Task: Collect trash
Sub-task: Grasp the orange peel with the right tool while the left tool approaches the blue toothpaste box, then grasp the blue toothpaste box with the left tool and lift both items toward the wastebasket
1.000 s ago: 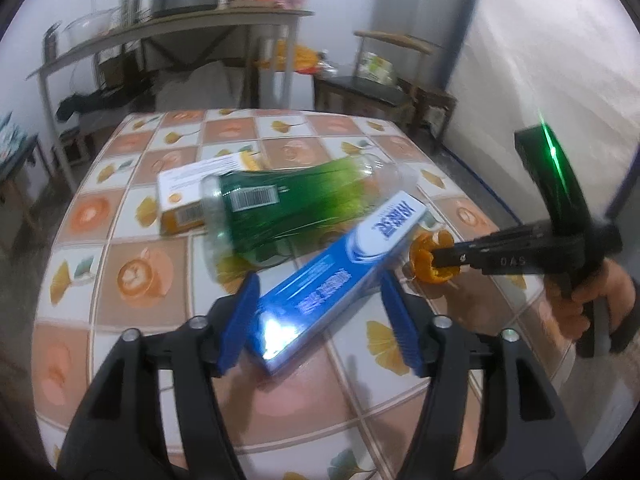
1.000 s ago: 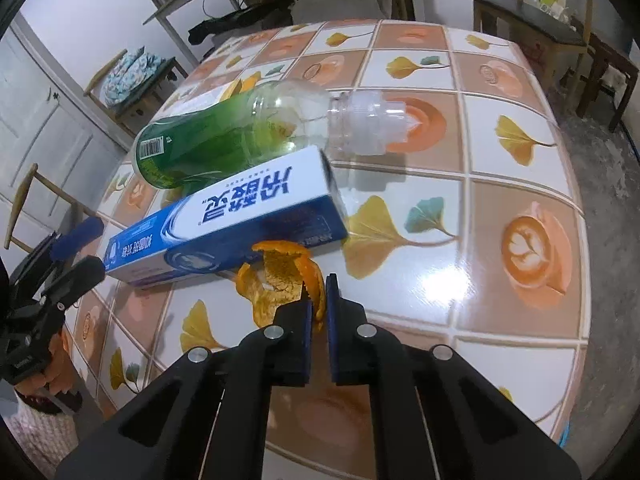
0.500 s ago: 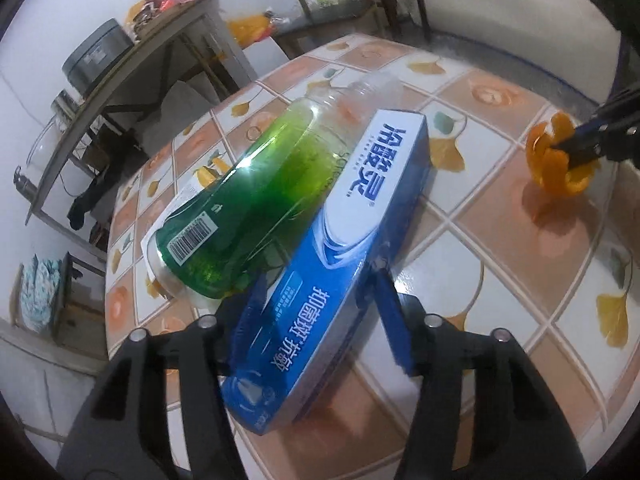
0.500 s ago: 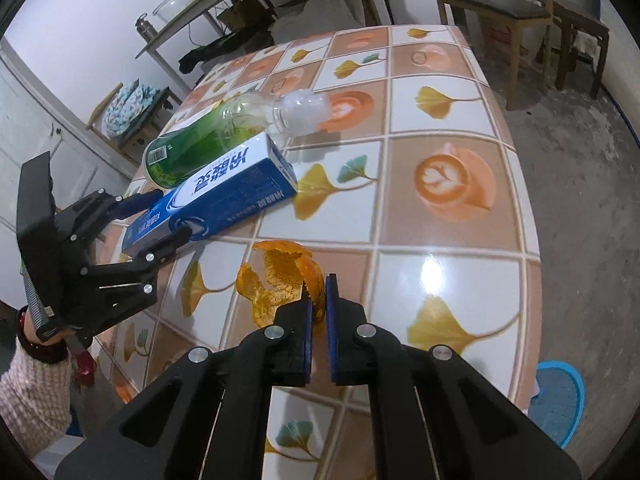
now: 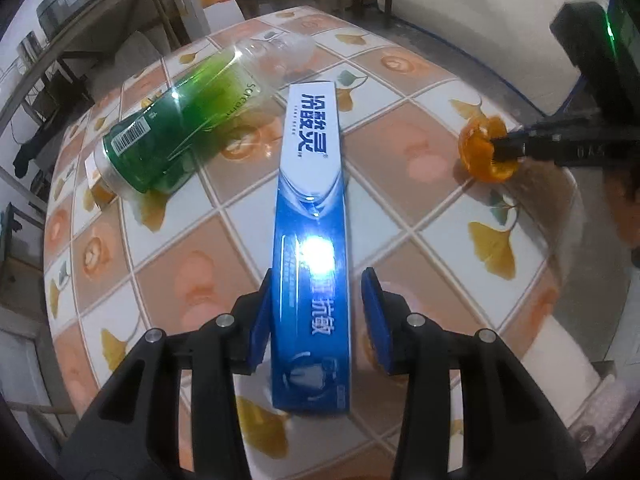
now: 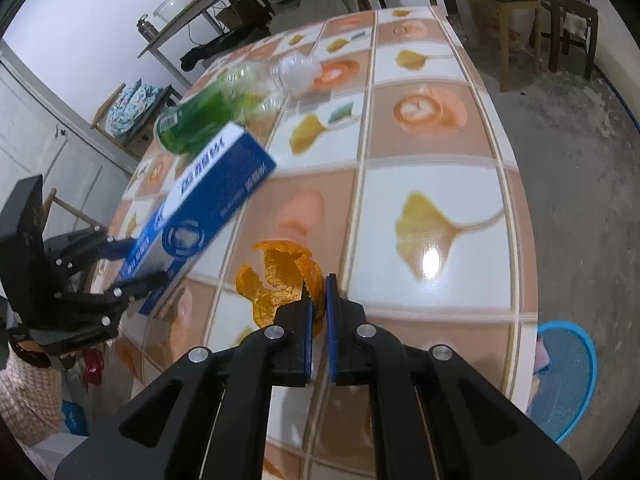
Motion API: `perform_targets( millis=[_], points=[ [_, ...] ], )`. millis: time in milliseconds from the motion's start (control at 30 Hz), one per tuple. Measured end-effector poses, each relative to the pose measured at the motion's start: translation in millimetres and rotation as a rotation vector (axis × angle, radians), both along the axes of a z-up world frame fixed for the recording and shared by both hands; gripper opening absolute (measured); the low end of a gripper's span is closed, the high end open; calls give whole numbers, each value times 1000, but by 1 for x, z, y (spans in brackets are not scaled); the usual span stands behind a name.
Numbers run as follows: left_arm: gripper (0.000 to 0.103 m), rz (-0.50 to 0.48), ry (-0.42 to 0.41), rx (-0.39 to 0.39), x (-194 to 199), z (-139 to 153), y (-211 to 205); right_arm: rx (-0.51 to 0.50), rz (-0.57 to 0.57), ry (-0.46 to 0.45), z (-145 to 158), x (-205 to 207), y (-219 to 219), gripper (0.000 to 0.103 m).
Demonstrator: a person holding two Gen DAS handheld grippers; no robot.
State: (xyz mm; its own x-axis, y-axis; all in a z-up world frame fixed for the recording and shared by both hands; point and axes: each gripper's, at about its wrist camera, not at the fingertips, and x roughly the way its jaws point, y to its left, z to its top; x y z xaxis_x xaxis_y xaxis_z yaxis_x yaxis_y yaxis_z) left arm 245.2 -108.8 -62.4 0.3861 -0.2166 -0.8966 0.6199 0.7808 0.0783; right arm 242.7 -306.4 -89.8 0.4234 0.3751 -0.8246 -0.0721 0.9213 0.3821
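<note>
table (image 5: 400, 168) tiled in leaf and coffee prints carries a green bottle (image 5: 176, 128) lying flat. toothpaste box (image 5: 312, 240) sits between the closing left gripper (image 5: 316, 316) jaws. right gripper (image 6: 319, 308) pinches orange peel (image 6: 280, 276) above the tabletop.

Home dining room: tiled table (image 5: 400, 184), wooden chairs (image 6: 508, 4).

We read large white Chinese characters, 冷酸灵, on the white end of the blue toothpaste box (image 5: 310, 216), and 抗敏 lower on its blue part. The green bottle (image 5: 180, 128), upper left of the frame, carries a barcode label and sideways lettering starting "Sarca", the rest unclear.
</note>
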Motion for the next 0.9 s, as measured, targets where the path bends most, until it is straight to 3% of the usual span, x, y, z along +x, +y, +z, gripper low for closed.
perform_targets(
  millis=[67,300,367,500,900],
  points=[
    [48,20,-6,5,2,2,-2,-4,-2,6,-4,-5,0,6],
    [49,20,10,15,28,5,-19,-12,-16,-8,-5,-5,2,6],
    [48,16,21,29,36,2,-24,-8,-23,-13,-6,-5,2,6],
    [33,18,50,22,39,-1,-29,12,-36,-16,-7,-7,-1,6],
    [32,25,22,-41,25,12,-29,32,-53,-40,0,-13,-7,6]
  ],
)
